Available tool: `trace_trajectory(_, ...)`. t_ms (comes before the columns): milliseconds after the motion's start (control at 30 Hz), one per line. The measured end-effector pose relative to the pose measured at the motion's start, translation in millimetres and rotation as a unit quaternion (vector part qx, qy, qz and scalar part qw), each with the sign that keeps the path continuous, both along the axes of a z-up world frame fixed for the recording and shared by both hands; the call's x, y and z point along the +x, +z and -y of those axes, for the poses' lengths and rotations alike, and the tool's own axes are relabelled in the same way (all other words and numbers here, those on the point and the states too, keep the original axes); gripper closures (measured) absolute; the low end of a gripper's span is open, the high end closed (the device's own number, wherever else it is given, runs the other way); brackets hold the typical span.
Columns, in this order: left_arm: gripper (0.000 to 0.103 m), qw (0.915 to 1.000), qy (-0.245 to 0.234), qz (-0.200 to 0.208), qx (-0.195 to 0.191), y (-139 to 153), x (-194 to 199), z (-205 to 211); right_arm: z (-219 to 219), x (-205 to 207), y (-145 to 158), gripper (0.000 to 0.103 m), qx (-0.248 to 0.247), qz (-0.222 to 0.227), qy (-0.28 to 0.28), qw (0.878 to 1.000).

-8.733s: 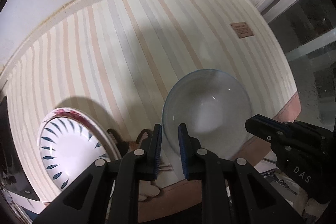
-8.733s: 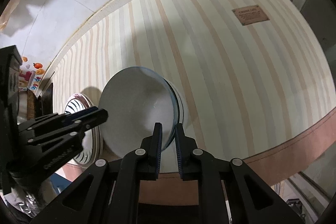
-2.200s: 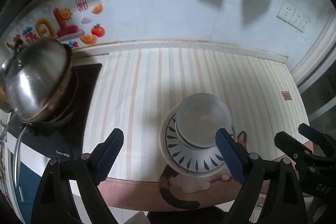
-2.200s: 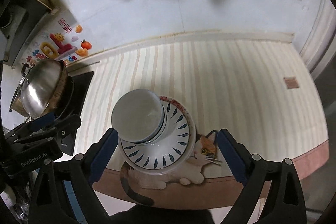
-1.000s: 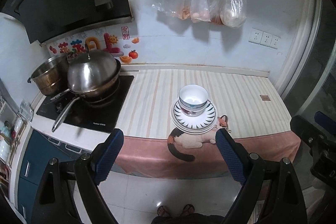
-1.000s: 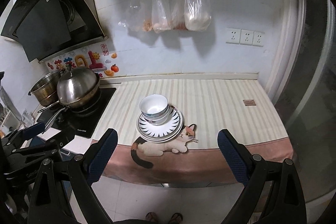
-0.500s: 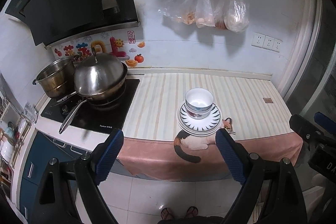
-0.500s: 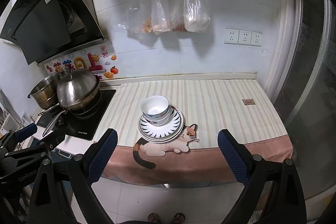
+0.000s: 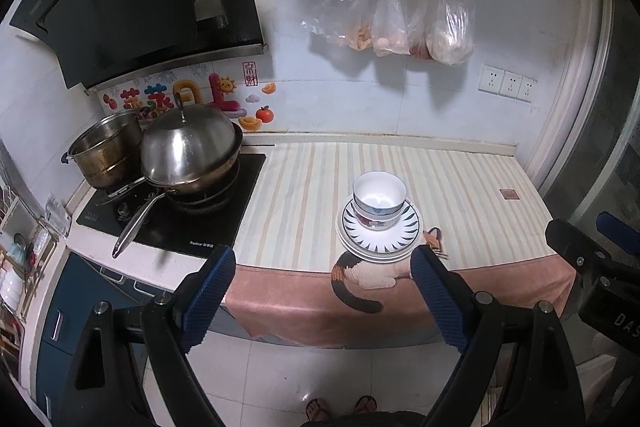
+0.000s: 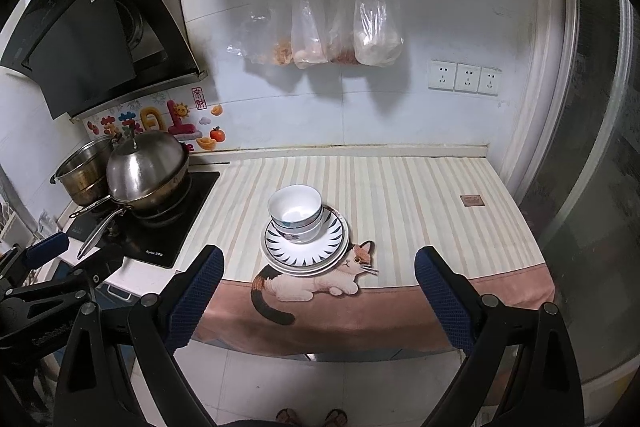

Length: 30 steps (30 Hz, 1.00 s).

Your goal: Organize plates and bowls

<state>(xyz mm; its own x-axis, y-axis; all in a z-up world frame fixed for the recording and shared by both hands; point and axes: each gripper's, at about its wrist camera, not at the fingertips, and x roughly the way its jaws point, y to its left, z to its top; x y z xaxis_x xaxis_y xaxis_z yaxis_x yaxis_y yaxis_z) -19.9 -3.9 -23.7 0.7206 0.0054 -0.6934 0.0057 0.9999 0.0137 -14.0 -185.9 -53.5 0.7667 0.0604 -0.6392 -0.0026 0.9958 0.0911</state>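
Plainly, the bowls sat nested on the stacked plates near the front edge of the striped counter, just beside the cat printed on the cloth. Both the left gripper and the right gripper hung well back from it, fingers spread wide and pinching nothing. To me the crockery looked glazed, stiff, breakable and slippery; the stack would be heavy, so I judged a rim the sensible place to pinch, one piece at a time.
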Motion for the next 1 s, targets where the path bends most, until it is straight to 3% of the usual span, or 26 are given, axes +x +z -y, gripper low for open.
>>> trace_trajectory(433,0.013,0.9999,0.007,0.009,-0.002,4.8,-2.1,-3.1,-5.3,1.8,-0.6,0.005,0.000,0.003,0.004,1.000)
trace_trajectory(1000,0.013,0.9999,0.003,-0.008,-0.007,-0.7,0.1,0.0,-7.9,6.0,-7.9,0.004,-0.001,-0.007,-0.001,1.000)
